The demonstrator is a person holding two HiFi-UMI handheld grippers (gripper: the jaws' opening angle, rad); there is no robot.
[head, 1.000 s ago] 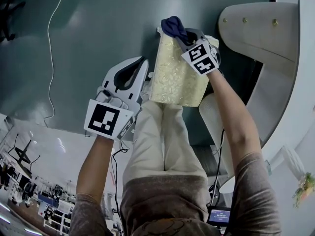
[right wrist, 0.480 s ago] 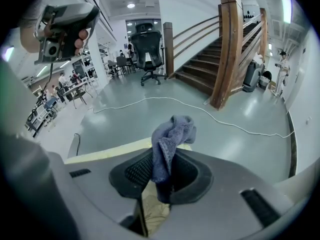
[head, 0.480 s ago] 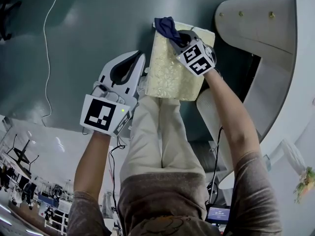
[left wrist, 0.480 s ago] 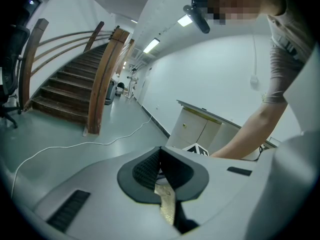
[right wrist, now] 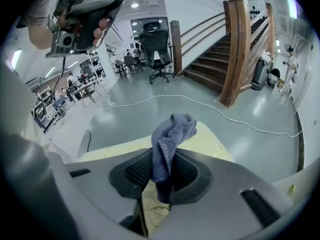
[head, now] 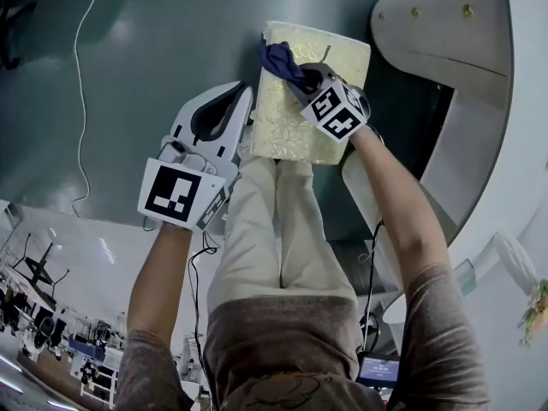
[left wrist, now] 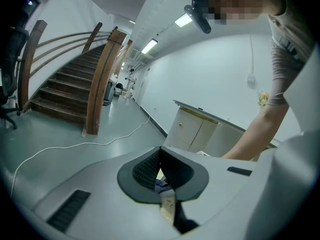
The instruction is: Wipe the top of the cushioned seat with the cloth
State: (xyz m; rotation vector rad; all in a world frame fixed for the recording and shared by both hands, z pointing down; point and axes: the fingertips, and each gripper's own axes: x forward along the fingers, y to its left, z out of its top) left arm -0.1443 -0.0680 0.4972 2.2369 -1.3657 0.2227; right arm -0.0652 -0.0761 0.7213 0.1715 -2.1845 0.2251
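The right gripper (head: 298, 74) clamps the blue cloth (head: 278, 58) between its jaws. It has drawn the cloth back from the far edge onto the top of the cushioned seat (head: 295, 122), near its left side. The left gripper (head: 243, 99) stays beside the seat's left edge, jaws together and empty.

Soft, napped blue cloth (right wrist: 172, 131); cushioned seat (head: 300, 122) in pale, patterned woven fabric; glossy smooth floor (head: 145, 41) at its 9 o'clock; varnished wooden staircase (right wrist: 240, 44).
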